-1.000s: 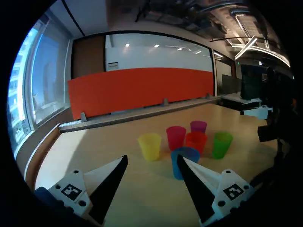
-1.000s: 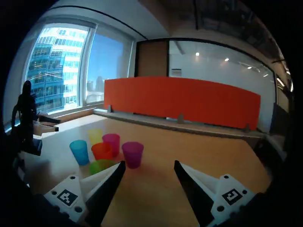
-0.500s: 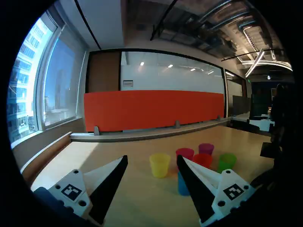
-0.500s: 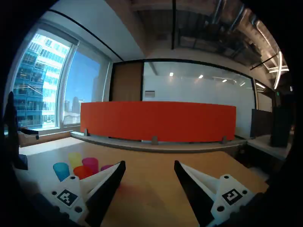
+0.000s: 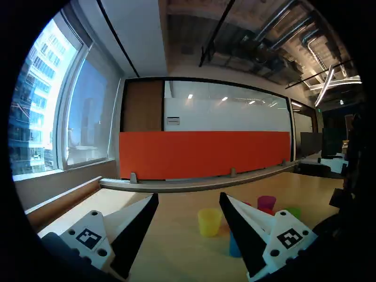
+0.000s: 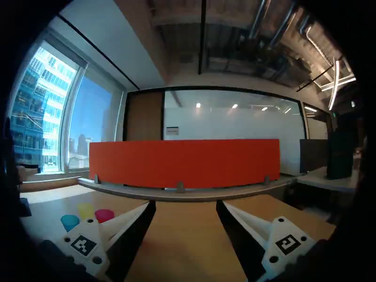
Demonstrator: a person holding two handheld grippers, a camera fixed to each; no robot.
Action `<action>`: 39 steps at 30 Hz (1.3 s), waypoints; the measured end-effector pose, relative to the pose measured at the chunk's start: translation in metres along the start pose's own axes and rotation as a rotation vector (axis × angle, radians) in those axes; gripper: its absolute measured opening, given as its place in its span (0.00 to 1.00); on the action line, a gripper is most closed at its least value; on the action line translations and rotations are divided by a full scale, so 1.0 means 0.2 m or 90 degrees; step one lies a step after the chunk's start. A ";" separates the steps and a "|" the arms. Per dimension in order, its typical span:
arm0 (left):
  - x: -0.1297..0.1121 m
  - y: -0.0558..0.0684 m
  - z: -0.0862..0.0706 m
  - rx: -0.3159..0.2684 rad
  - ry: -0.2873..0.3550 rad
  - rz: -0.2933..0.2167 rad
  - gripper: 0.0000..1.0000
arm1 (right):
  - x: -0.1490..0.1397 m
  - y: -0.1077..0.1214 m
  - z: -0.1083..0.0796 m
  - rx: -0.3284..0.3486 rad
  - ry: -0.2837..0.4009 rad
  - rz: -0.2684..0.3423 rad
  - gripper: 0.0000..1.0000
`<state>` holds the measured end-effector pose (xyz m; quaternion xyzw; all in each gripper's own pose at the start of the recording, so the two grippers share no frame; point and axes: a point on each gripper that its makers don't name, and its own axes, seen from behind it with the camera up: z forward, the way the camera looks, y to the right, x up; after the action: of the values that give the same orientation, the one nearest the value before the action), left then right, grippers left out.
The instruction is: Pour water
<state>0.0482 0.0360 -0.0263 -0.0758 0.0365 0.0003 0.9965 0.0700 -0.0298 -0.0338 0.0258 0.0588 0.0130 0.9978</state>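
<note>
my left tongs (image 5: 188, 194) are spread wide and hold nothing. my right tongs (image 6: 185, 203) are spread the same way, also empty. just past the left pair, low on the surface (image 5: 178, 254), stands the yellow cup (image 5: 209, 222). the blue cup (image 5: 232, 245) is half hidden behind one finger, and the purple cup (image 5: 266, 202) and green cup (image 5: 293, 211) sit beyond, all close together. from the right pair, the pink cup (image 6: 104, 215) sits low and off to one side. far back runs an orange panel (image 5: 202, 152). i judge the risk lies in the reach: the cups crowd each other, so a wide finger could knock a neighbour over and spill it. i cannot tell which cup holds water.
</note>
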 end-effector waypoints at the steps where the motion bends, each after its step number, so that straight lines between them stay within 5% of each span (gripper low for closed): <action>1: 0.00 0.00 0.00 0.003 0.001 -0.002 0.96 | 0.00 0.00 0.00 -0.001 0.000 0.000 0.99; 8: 0.02 -0.05 0.01 0.028 0.016 -0.004 0.96 | -0.01 0.00 -0.02 -0.007 -0.002 -0.002 0.99; 18: 0.02 -0.11 0.00 0.082 0.037 0.056 0.96 | -0.06 0.05 -0.04 -0.028 -0.024 0.006 0.99; 39: -0.26 -0.13 0.03 0.119 0.013 0.045 0.96 | -0.03 0.02 -0.08 -0.036 -0.052 -0.013 0.99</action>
<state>-0.0035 0.0109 -0.0134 0.0187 0.0489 0.0317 0.9981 0.0618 -0.0252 -0.0488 -0.0028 0.0179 0.0035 0.9998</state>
